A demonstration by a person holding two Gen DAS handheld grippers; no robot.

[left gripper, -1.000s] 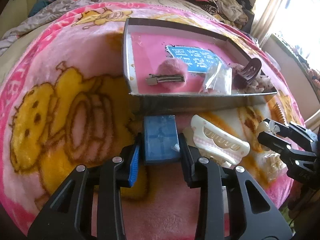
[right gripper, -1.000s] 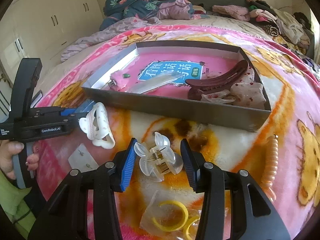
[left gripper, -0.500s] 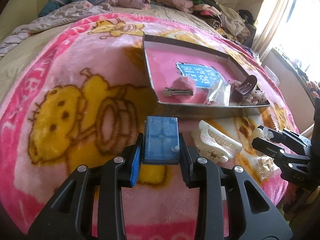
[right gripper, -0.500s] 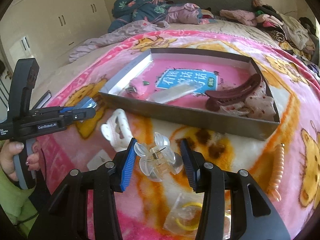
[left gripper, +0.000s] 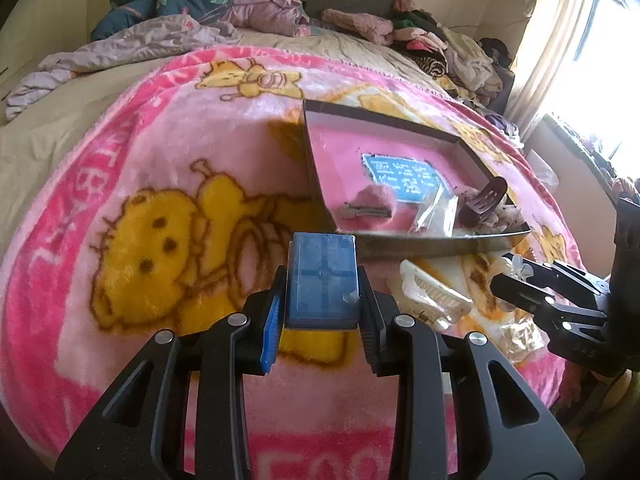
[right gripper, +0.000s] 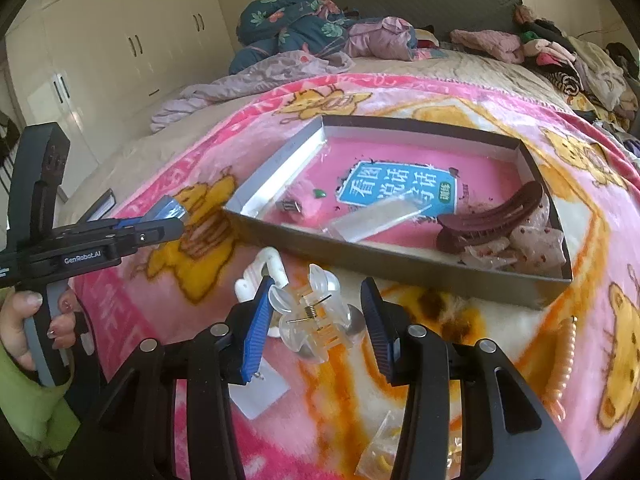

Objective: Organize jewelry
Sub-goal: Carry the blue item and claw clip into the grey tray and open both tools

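Note:
My left gripper [left gripper: 322,300] is shut on a small blue plastic box [left gripper: 320,268] and holds it above the pink bear blanket [left gripper: 160,184], just short of the tray's near corner. My right gripper [right gripper: 316,292] is shut on a clear claw clip [right gripper: 314,320], lifted over the blanket in front of the tray. The tray [right gripper: 400,264] is a shallow grey box with a pink floor. Inside lie a dark brown claw clip [right gripper: 492,220], a clear bag [right gripper: 376,220] and a pink fuzzy hair clip [left gripper: 372,204]. In the right wrist view the left gripper [right gripper: 172,220] appears at the left.
A white claw clip [left gripper: 432,296] lies on the blanket before the tray. A peach beaded clip [right gripper: 564,364], a bag of yellow rings [right gripper: 384,452] and a white card [right gripper: 260,392] lie nearer. Piled clothes [right gripper: 560,52] crowd the far bed; a hand [right gripper: 24,328] grips the left handle.
Both grippers have risen, each keeping its item, so the blanket and tray sit lower and farther off. The jaws hold the same width.

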